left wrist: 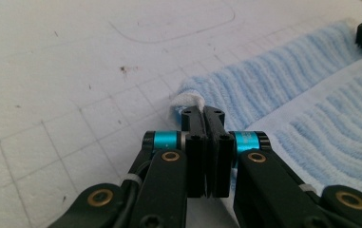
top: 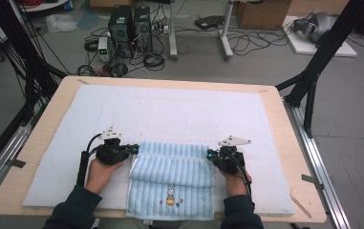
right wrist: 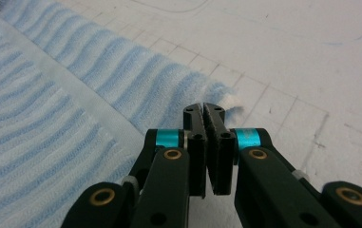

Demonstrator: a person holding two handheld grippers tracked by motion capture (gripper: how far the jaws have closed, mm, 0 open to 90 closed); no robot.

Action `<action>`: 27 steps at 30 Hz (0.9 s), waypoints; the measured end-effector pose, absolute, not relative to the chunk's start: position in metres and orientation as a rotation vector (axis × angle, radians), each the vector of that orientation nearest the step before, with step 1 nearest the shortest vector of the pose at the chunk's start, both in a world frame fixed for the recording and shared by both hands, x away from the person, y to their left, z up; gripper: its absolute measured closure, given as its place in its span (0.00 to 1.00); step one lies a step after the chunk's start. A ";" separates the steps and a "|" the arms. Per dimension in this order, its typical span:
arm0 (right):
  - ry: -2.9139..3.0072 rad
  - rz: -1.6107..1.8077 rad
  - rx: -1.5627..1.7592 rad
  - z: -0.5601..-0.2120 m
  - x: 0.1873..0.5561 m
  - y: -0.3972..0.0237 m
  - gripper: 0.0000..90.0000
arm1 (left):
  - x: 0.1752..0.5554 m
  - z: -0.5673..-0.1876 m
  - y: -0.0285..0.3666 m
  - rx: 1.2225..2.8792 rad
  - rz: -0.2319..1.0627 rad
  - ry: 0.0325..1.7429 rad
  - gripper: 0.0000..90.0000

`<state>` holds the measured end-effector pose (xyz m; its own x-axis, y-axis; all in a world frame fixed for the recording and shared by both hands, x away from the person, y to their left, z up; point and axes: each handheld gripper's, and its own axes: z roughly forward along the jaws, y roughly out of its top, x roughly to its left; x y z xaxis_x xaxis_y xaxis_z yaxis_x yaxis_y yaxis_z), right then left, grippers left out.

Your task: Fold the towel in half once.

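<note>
Two corners pinched: your left gripper [top: 133,148] and right gripper [top: 211,154] clench the blue towel's [top: 172,171] folded edge mid-frame, keeping it taut.

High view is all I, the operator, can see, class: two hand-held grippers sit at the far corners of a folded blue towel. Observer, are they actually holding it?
Observer: Yes for the left hand-held gripper. Its own view shows the jaws closed on the white-edged corner of the towel.
Operator: And the right one?
Observer: The right hand-held gripper is also shut, with the towel's other far corner pinched at its jaw tips.
Operator: Anything on the white mat I cannot make out?
Observer: The mat carries a faint printed grid and a few small dark specks near the left corner.
</note>
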<state>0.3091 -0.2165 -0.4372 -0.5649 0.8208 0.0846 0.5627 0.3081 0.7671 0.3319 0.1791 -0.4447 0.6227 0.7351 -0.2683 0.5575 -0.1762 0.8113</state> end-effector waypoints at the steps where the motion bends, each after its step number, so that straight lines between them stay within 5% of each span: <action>1: 2.251 1.124 1.241 -0.437 0.309 -0.216 0.98 | 0.333 -0.444 0.180 1.836 0.219 1.041 0.97; 20: 2.181 1.150 1.231 -0.431 0.309 -0.216 0.98 | 0.335 -0.433 0.185 1.783 0.186 0.974 0.97; 27: 2.156 1.134 1.274 -0.434 0.321 -0.215 0.98 | 0.351 -0.441 0.190 1.715 0.163 1.135 0.95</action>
